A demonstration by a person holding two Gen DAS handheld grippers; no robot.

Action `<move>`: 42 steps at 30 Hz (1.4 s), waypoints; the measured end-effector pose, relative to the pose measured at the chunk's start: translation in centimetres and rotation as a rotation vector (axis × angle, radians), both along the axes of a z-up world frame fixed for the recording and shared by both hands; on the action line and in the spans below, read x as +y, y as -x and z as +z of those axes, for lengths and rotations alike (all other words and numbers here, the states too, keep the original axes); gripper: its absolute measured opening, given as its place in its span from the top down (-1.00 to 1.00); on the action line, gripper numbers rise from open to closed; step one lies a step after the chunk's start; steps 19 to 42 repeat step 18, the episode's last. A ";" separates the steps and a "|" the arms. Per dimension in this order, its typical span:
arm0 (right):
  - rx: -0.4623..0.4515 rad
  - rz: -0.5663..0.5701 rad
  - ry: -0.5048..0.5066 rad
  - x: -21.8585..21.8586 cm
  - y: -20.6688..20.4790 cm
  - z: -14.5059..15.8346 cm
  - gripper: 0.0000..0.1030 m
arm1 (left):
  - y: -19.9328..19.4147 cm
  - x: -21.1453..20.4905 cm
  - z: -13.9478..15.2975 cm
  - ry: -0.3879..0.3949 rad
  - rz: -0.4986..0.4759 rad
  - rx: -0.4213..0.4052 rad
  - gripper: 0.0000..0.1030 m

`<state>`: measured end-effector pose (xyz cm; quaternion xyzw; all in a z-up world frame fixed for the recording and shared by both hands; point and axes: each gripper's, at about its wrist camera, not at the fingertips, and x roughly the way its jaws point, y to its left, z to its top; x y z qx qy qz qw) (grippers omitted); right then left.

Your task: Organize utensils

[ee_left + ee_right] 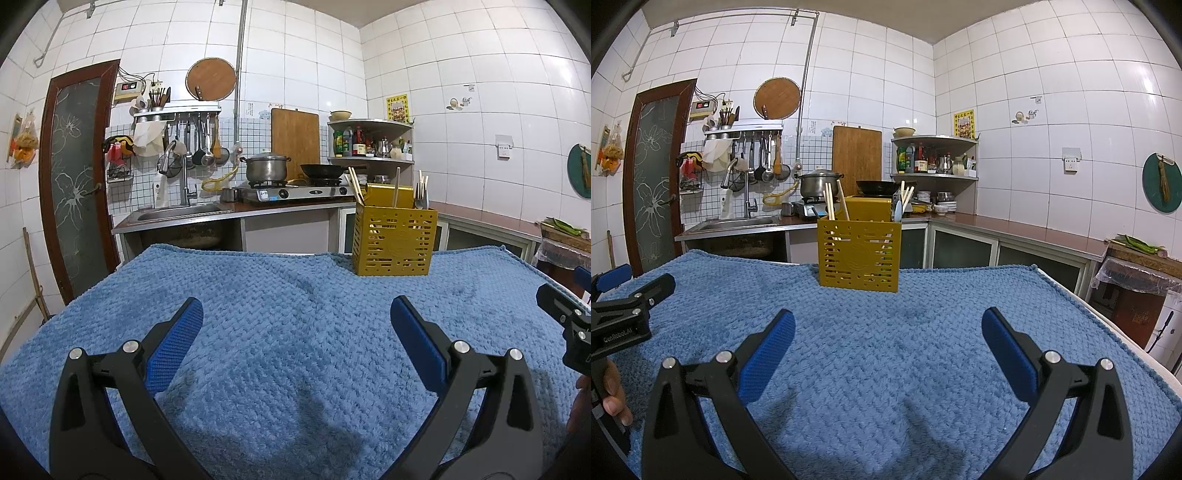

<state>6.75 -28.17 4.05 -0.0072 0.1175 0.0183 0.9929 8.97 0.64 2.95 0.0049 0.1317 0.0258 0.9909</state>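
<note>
Yellow slotted utensil caddy point(858, 254) holding chopsticks point(830, 202) upright on blue towel point(886, 350); left gripper point(295, 317) and right gripper point(888, 325) both spread, empty

A thick blue waffle-weave cloth point(886, 350), plush and matt, covers the table. At twelve o'clock stands a mustard-yellow perforated plastic caddy point(858, 258), smooth and dull, holding pale wooden chopsticks point(830, 201). The grippers' fingers point(173, 350) have matt black plastic arms and knurled blue pads.
</note>
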 end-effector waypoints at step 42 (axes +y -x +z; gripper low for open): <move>-0.001 -0.001 0.004 -0.1 0.1 0.0 -0.92 | 0.0 0.0 0.1 0.001 -0.004 0.003 -0.91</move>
